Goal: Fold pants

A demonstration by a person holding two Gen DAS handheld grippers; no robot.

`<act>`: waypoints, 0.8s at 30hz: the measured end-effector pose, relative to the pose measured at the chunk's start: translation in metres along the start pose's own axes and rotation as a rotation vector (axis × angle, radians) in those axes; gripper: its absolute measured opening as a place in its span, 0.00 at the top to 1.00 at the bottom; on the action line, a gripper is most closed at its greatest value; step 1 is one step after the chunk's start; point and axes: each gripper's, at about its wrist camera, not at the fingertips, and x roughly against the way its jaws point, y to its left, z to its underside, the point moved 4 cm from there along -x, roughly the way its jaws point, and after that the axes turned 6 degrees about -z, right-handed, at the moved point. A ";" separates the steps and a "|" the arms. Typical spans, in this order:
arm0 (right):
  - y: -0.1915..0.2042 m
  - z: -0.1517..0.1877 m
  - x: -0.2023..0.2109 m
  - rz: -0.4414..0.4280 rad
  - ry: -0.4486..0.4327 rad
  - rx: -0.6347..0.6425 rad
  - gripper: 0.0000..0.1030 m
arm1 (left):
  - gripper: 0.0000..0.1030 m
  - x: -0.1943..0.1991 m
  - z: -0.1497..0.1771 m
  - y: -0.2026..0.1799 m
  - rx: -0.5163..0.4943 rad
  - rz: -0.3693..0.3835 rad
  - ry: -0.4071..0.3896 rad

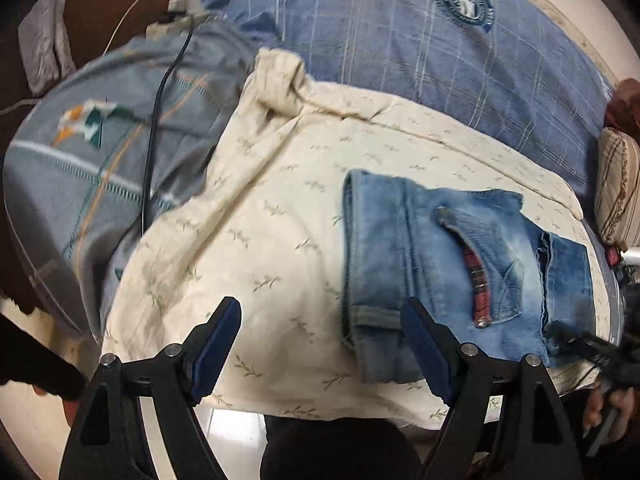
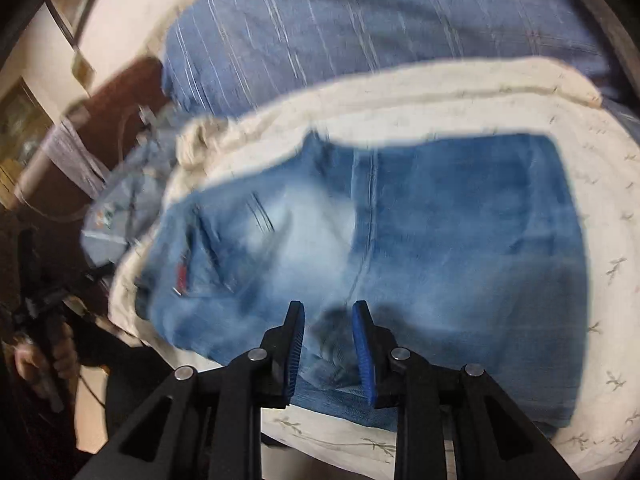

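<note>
Jeans [image 1: 452, 264] lie folded near the bed's front edge; left gripper [image 1: 320, 344] jaws wide apart, empty; right gripper [image 2: 328, 352] jaws narrowly apart above denim, likely released.

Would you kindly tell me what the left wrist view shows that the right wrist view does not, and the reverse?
Only the left wrist view shows the black cable crossing the grey patterned pillow, and the wide-open left gripper over the cream leaf-print sheet. Only the right wrist view shows the right gripper, jaws narrowly apart above the denim, gripping nothing. Both show the folded light-blue jeans with red plaid pocket trim and the blue checked bedcover.
</note>
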 end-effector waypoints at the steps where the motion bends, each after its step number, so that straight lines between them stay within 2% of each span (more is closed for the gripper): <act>1: -0.002 0.001 -0.006 0.009 0.006 0.002 0.72 | 0.20 -0.004 0.001 0.002 0.008 0.001 0.010; 2: 0.000 0.000 -0.004 0.006 -0.011 0.010 0.72 | 0.20 -0.006 0.004 0.002 0.016 0.005 0.019; 5: 0.005 -0.004 0.008 -0.087 -0.066 -0.002 0.73 | 0.20 -0.015 0.007 -0.001 0.059 0.063 0.055; 9: 0.016 -0.004 0.011 -0.105 -0.105 0.045 0.73 | 0.18 -0.021 0.006 -0.020 0.061 0.147 0.079; 13: 0.036 -0.002 0.007 -0.137 -0.114 0.118 0.73 | 0.16 -0.039 -0.004 -0.037 0.053 0.163 0.092; 17: 0.049 -0.002 0.002 -0.130 -0.122 0.162 0.73 | 0.16 -0.067 -0.010 -0.046 0.093 0.200 0.160; 19: 0.049 -0.002 0.001 -0.127 -0.118 0.160 0.73 | 0.16 -0.077 -0.012 -0.052 0.088 0.229 0.176; 21: 0.046 -0.003 0.000 -0.124 -0.115 0.151 0.73 | 0.16 -0.085 -0.011 -0.057 0.082 0.215 0.186; 24: 0.043 -0.006 -0.002 -0.122 -0.114 0.138 0.73 | 0.19 -0.089 -0.012 -0.057 0.105 0.254 0.187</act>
